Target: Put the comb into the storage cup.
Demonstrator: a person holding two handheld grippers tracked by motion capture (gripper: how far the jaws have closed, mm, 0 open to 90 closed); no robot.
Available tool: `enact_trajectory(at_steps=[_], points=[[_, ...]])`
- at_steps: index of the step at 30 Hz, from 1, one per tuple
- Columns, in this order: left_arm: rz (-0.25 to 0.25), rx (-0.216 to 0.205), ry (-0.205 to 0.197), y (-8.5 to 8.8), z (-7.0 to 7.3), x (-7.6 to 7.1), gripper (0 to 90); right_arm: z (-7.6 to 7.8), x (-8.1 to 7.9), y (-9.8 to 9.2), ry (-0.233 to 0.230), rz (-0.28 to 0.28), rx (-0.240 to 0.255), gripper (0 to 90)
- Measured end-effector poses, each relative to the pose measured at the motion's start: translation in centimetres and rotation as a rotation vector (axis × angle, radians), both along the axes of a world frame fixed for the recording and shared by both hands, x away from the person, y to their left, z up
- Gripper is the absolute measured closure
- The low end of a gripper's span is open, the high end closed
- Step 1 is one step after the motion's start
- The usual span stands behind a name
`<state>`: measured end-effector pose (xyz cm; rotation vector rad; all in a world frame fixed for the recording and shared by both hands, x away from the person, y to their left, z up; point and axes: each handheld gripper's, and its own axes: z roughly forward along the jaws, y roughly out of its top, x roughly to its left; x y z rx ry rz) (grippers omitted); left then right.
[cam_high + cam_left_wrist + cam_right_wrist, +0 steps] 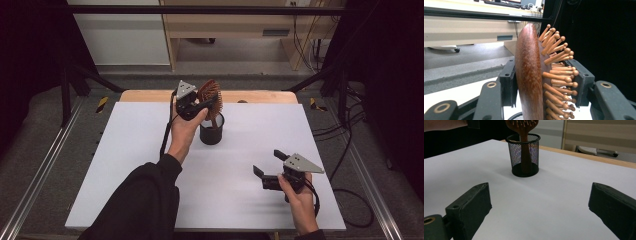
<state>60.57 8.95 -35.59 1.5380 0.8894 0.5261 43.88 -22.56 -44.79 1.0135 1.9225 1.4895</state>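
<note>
White table (pixel 150 165) — black mesh cup (pixel 211 131) standing on it.

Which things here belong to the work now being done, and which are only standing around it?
Part of the work:
- wooden hairbrush, handle down in the cup
- black mesh cup
- left gripper, jaws around the brush head

Not part of it:
- right gripper, open, apart from the cup
- white table
- wooden shelf behind
- cables on the floor

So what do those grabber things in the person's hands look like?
Each is a black tool with two chunky black jaws. The left gripper and right gripper both wear a grey three-cornered plate on top, and a black cable trails from each. Brass-coloured rings mark the jaw arms. The person's left arm has a black sleeve.
</note>
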Motion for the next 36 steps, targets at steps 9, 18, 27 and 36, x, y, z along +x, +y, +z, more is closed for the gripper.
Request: enact_trajectory(at_steps=[9, 18, 27, 36], points=[[0.004, -0.021, 0.014, 1.1, -0.3, 0.2, 46.9, 0.0, 0.0, 0.0, 0.002, -0.002, -0.001, 4.4], [0.015, -0.033, 0.024, 1.8, -0.6, 0.3, 45.8, -0.1, 0.0, 0.0, 0.007, -0.006, 0.001, 4.1], [0.028, -0.048, 0.041, 2.7, -0.9, 0.6, 44.5, -0.1, 0.1, 0.0, 0.005, -0.005, -0.001, 4.1], [0.033, -0.06, 0.058, 3.3, -1.1, 1.1, 43.8, -0.1, 0.1, 0.0, 0.007, -0.006, 0.0, 4.1]])
